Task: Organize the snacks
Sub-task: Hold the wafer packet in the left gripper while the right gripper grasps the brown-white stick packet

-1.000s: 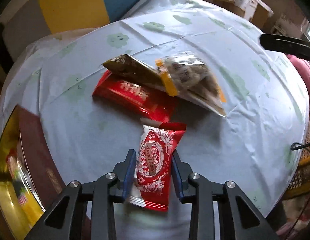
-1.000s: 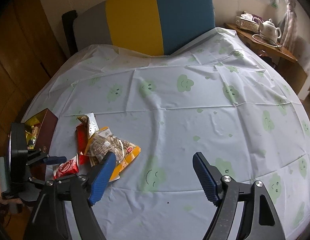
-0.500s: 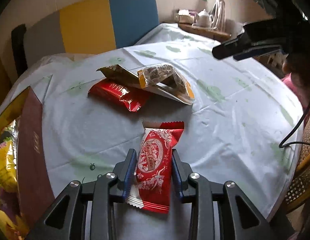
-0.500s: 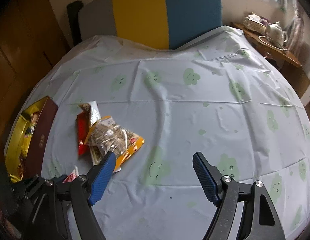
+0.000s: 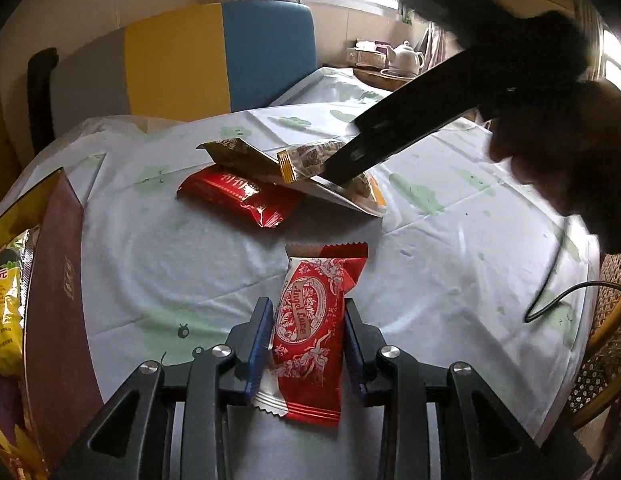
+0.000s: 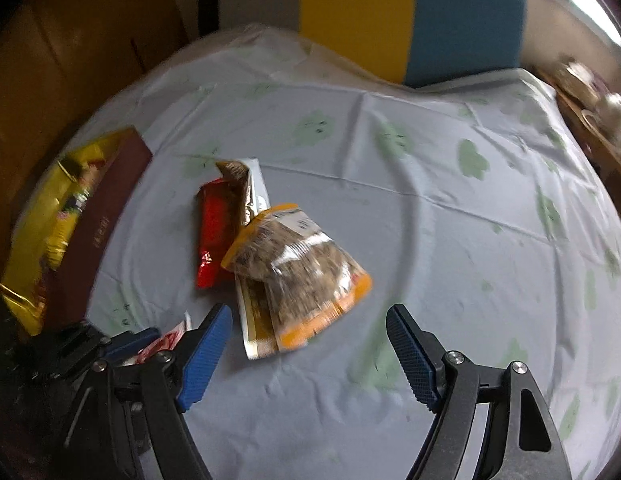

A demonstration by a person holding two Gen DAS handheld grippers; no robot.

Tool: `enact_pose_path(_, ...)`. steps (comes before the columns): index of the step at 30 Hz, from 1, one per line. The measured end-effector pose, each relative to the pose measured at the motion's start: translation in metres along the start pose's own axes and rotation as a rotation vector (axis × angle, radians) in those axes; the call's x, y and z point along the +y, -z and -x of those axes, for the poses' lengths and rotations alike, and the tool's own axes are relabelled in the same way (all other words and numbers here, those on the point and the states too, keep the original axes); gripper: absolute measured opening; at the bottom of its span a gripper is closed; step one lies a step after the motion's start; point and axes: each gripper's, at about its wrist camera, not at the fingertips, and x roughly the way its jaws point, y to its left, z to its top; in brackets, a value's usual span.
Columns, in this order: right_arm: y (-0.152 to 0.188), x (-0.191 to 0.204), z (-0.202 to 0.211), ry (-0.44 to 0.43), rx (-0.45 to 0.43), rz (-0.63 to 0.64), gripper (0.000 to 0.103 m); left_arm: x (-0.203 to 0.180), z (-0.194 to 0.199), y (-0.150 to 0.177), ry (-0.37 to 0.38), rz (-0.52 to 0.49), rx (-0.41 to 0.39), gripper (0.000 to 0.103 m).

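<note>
- The maroon snack box [image 6: 106, 216] sits at the bench's left edge, its near wall facing the pile of packets; yellow packets [image 6: 54, 224] lie inside it.
- Between the box and the pile, a strip of pale tablecloth [image 5: 158, 248] lies bare.
- The left tongs [image 5: 306, 332] are set narrow on a red-and-white wafer packet [image 5: 310, 320]; its blue pads [image 5: 259, 336] touch the packet's sides, and the jaws have just eased open a little with the packet between them. The packet's crimped far end sticks out past the fingertips toward the pile, and the bench edge lies just behind the tongs.
- Just beyond that packet, a red bar wrapper [image 5: 242, 196] lies flat, the pile's closest piece to the box.
- A gold-and-silver packet [image 6: 250, 200] lies partly over the red wrapper, its far end reaching past it toward the middle of the bench.
- An orange-edged clear bag of brown snacks [image 6: 298, 264] rests on top of the gold packet, at the pile's right side.
- The right tongs [image 6: 310, 344] stand wide and hold nothing, poised above the near end of the orange-edged bag; in the left wrist view one dark finger crosses in front of that bag.
- Right of the pile, the bench is open cloth with green smiling clouds, out to the rounded far and right edges.
</note>
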Motion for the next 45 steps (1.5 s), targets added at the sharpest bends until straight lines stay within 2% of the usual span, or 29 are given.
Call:
enact_pose_path(4, -0.017, 0.006, -0.031, 0.061, 0.058, 0.029, 0.079, 0.002, 0.002, 0.001, 0.016, 0.016, -0.004, 0.034)
enact_pose_path(8, -0.024, -0.025, -0.034, 0.064, 0.027, -0.139, 0.078, 0.005, 0.0, 0.003, 0.016, 0.013, -0.01, 0.034)
enact_pose_path(9, -0.024, -0.034, -0.034, 0.101, 0.027, -0.179, 0.078, 0.005, 0.0, 0.003, 0.018, 0.015, -0.011, 0.034)
enact_pose_path(12, -0.022, -0.043, -0.033, 0.129, 0.03, -0.205, 0.078, 0.007, -0.001, 0.004, 0.027, 0.024, -0.013, 0.034)
enact_pose_path(15, -0.025, -0.037, -0.023, 0.194, -0.009, -0.181, 0.076, 0.009, -0.001, 0.004, 0.031, 0.028, -0.014, 0.034)
enact_pose_path(20, -0.037, -0.006, -0.02, 0.046, -0.053, -0.116, 0.055, 0.013, -0.001, 0.004, 0.037, 0.032, -0.014, 0.034)
enact_pose_path(21, -0.041, 0.003, -0.024, 0.032, -0.05, -0.085, 0.046, 0.014, -0.001, 0.004, 0.037, 0.033, -0.014, 0.034)
enact_pose_path(23, -0.047, 0.015, -0.034, 0.025, -0.043, -0.044, 0.038, 0.015, -0.001, 0.004, 0.04, 0.037, -0.013, 0.034)
enact_pose_path(24, -0.051, 0.019, -0.041, 0.028, -0.036, -0.032, 0.029, 0.015, -0.001, 0.004, 0.04, 0.037, -0.013, 0.034)
enact_pose_path(27, -0.064, 0.026, -0.071, 0.055, 0.01, -0.01, 0.026, 0.014, 0.0, 0.004, 0.037, 0.034, -0.013, 0.034)
enact_pose_path(29, -0.068, 0.023, -0.087, 0.028, 0.062, -0.019, 0.032, 0.014, 0.0, 0.004, 0.036, 0.033, -0.014, 0.034)
enact_pose_path(30, -0.069, 0.023, -0.088, 0.04, 0.056, -0.014, 0.035, 0.013, 0.0, 0.004, 0.036, 0.033, -0.013, 0.034)
enact_pose_path(32, -0.069, 0.018, -0.091, 0.021, 0.065, -0.018, 0.032, 0.014, -0.001, 0.004, 0.036, 0.033, -0.014, 0.034)
enact_pose_path(36, -0.058, 0.019, -0.082, 0.044, 0.095, 0.024, 0.021, 0.011, 0.0, 0.004, 0.036, 0.034, -0.017, 0.034)
enact_pose_path(40, -0.035, 0.023, -0.065, 0.035, 0.122, 0.059, 0.02, 0.011, 0.0, 0.004, 0.037, 0.037, -0.016, 0.034)
enact_pose_path(45, 0.014, 0.018, -0.039, 0.019, 0.17, 0.079, 0.02, 0.01, -0.001, 0.002, 0.034, 0.035, -0.01, 0.034)
